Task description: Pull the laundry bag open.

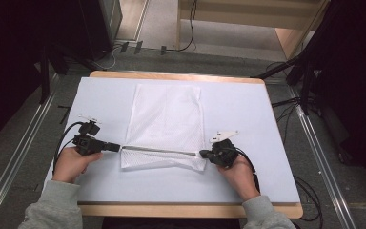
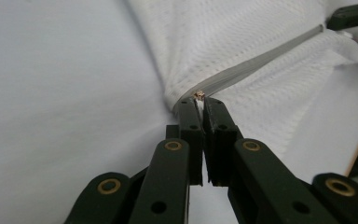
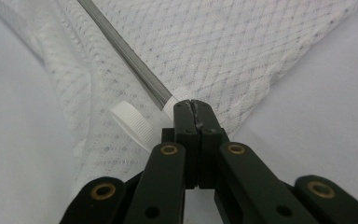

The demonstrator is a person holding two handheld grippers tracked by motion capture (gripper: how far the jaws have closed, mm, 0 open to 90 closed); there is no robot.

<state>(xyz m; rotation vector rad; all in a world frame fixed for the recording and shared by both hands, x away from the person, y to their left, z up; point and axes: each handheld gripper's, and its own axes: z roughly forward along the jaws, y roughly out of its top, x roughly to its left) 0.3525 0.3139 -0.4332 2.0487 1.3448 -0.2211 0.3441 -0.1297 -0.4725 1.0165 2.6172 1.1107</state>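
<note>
Tongs, left [image 2: 200, 100]: were clenched on the small metal zipper pull [image 2: 198, 95] at the left end of the zip, as was seen in the left gripper view; in the high view these tongs [image 1: 116, 147] were held level by the left hand [image 1: 71, 163], pointing right.
Tongs, right [image 3: 192, 103]: were clenched on the bag's fabric at the far end of the zip, just beside a white ribbed loop [image 3: 131, 123]; in the high view they [image 1: 204, 153] were held by the right hand [image 1: 239, 175], pointing left.
Tabletop [image 1: 248, 109]: was covered by a smooth, pale sheet with a wooden rim showing at the near and far edges.
Mesh bag [image 1: 167, 114]: was laid flat at the middle of the tabletop, a white rectangle of soft, diamond-patterned netting, its near end gathered between the two tongs.
Zipper [image 1: 159, 150]: was stretched taut across the bag's near end as a narrow grey line running from one pair of tongs to the other.
Step in hand, judged: the zip was being worked along its track, with the slider at the left end.
Doing it well, judged: the anchored end should be kept still and the zip kept straight and tight, while the pull is drawn in line with the teeth, so that no loose netting is caught in the slider.
Grip risk, judged: the pull was small and smooth, so a firm pinch would be needed.
</note>
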